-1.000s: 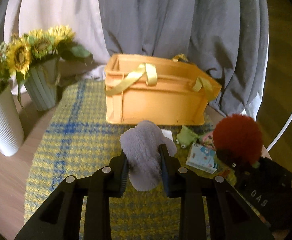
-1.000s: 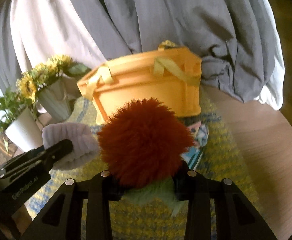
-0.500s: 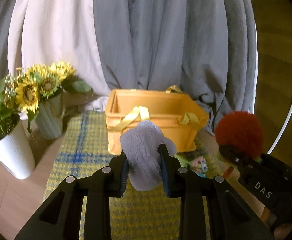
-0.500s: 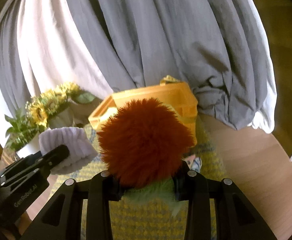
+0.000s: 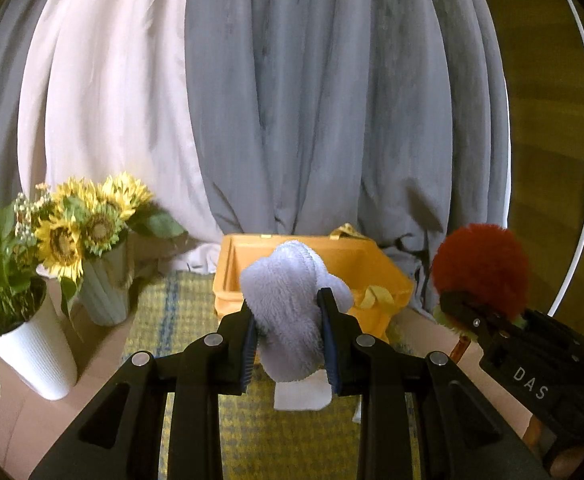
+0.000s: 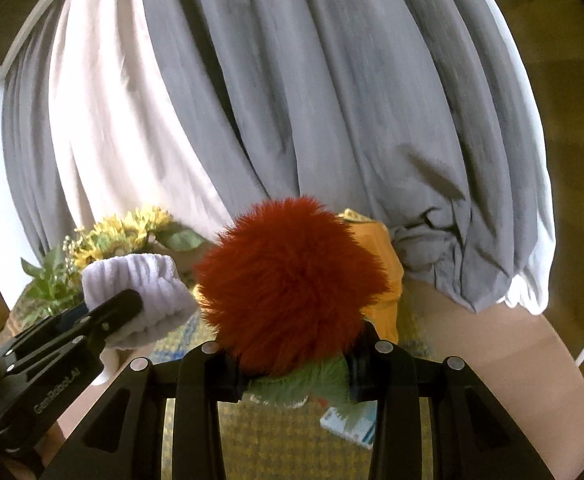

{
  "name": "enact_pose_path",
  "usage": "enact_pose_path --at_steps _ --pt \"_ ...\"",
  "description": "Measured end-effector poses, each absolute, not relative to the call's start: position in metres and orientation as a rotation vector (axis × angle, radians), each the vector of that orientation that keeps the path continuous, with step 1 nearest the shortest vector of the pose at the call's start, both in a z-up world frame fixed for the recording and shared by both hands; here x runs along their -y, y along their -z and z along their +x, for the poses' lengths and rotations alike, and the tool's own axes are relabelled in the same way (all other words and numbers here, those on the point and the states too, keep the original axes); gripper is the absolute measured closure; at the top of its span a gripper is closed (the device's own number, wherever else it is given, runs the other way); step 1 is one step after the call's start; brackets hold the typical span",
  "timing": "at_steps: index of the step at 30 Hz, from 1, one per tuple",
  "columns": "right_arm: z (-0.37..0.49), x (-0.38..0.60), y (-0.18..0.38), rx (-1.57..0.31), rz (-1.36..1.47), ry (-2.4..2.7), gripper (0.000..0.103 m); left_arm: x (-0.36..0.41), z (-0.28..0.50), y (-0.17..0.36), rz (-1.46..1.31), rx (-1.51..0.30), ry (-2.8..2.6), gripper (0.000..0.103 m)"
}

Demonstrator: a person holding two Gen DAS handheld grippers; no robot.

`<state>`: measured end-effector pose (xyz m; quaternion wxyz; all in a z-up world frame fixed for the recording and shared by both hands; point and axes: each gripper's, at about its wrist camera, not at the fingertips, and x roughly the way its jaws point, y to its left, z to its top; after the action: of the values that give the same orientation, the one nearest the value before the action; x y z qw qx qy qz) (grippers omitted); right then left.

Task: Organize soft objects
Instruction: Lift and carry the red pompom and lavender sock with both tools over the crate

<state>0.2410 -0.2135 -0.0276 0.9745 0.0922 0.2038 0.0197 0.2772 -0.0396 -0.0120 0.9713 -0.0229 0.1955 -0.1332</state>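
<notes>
My left gripper (image 5: 288,344) is shut on a pale lilac fleecy soft toy (image 5: 292,300) with a white tag hanging below it, held up in the air in front of the orange basket (image 5: 388,276). My right gripper (image 6: 292,364) is shut on a red fluffy pompom toy (image 6: 292,276) with green fur underneath; the same red pompom toy (image 5: 480,268) shows at the right of the left wrist view. In the right wrist view the lilac toy (image 6: 140,280) sits left of the pompom, and the orange basket (image 6: 384,276) peeks out behind it.
A yellow and blue checked cloth (image 5: 172,312) covers the wooden table. A sunflower vase (image 5: 104,300) and a white plant pot (image 5: 36,352) stand at the left. Grey and white curtains (image 5: 312,120) hang behind. A small blue packet (image 6: 352,424) lies on the cloth.
Both grippers have risen with their toys and tilted up. The basket and table have dropped lower in both views and more curtain shows.
</notes>
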Motion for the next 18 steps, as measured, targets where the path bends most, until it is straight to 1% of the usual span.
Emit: enact_pose_path --at_steps 18 --pt "0.282 0.217 0.005 -0.331 0.169 -0.03 0.066 0.048 0.323 -0.009 -0.031 -0.31 0.277 0.075"
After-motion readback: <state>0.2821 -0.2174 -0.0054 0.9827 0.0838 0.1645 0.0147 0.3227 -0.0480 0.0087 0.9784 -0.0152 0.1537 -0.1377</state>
